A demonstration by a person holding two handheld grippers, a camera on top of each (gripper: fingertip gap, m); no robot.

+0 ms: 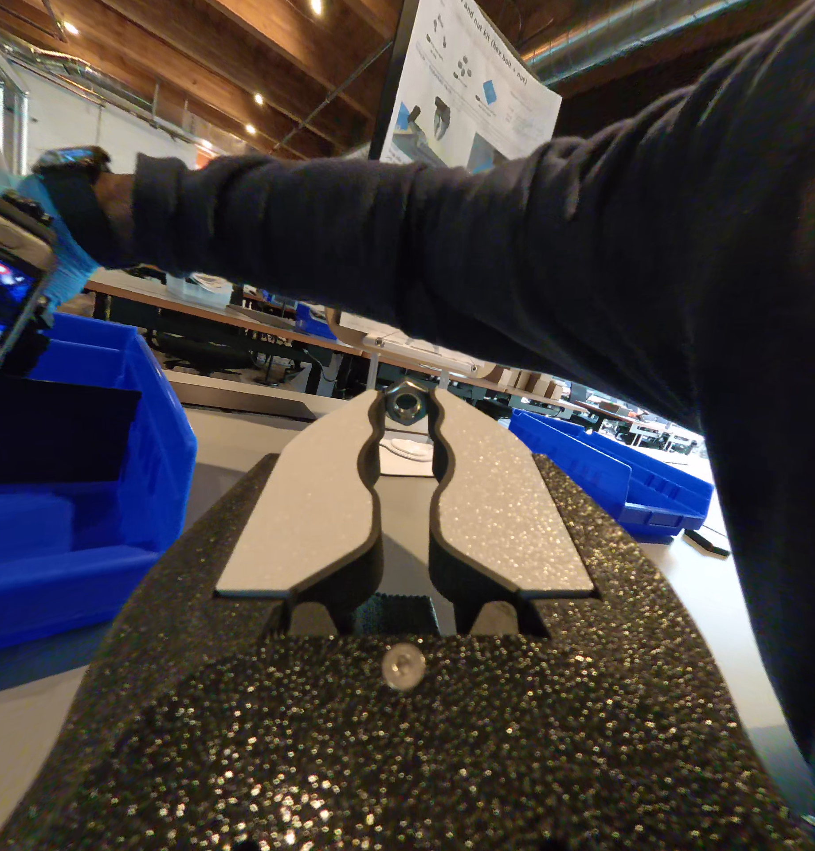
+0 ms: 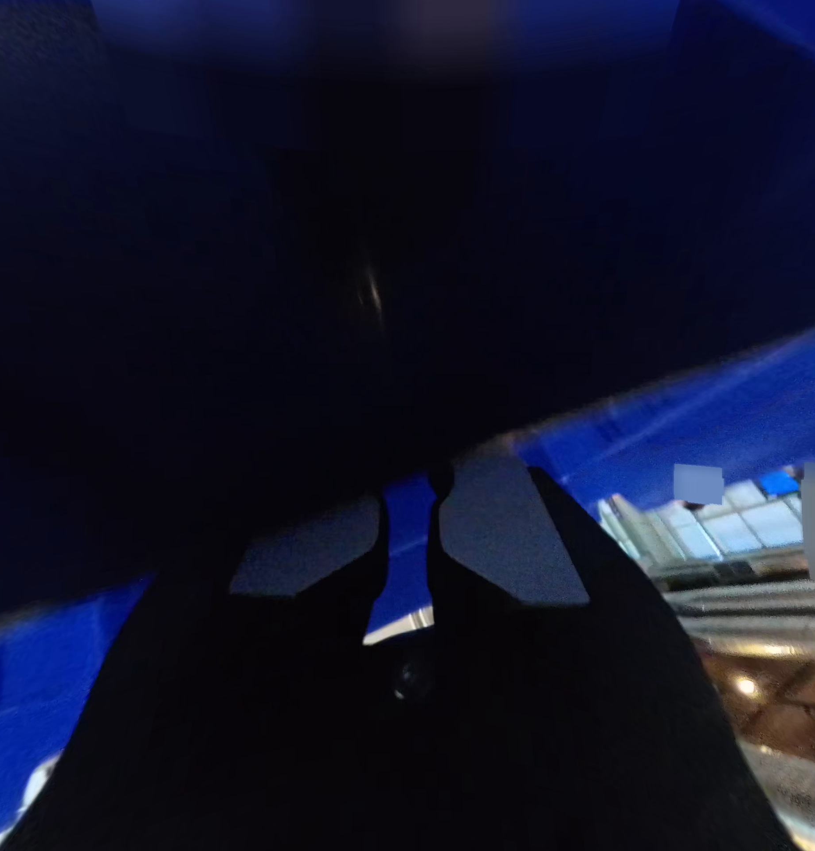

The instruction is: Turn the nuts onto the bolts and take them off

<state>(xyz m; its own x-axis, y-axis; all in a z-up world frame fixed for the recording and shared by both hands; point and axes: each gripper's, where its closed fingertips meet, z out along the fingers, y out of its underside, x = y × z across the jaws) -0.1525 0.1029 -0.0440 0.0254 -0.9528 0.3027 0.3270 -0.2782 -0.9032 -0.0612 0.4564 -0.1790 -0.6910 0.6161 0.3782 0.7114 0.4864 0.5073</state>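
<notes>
In the left wrist view my left gripper (image 1: 403, 399) is shut on a silver hex nut (image 1: 403, 407), pinched between the fingertips with its hole facing the camera, above the grey table (image 1: 240, 442). A dark-sleeved arm (image 1: 396, 230) crosses in front and holds the right gripper (image 1: 5, 285) at the far left, over a blue bin (image 1: 157, 460). In the right wrist view my right gripper (image 2: 415, 483) is deep in the dark inside of that blue bin (image 2: 673, 414). Its fingertips are lost in shadow. A faint metallic glint (image 2: 372, 290) shows ahead, too blurred to name. No bolt is visible.
A second, low blue bin (image 1: 627, 474) lies on the table to the right. A white sheet with a pale disc (image 1: 408, 449) lies just beyond the nut. A printed sheet (image 1: 470, 83) hangs on a black post behind. Other benches stand farther back.
</notes>
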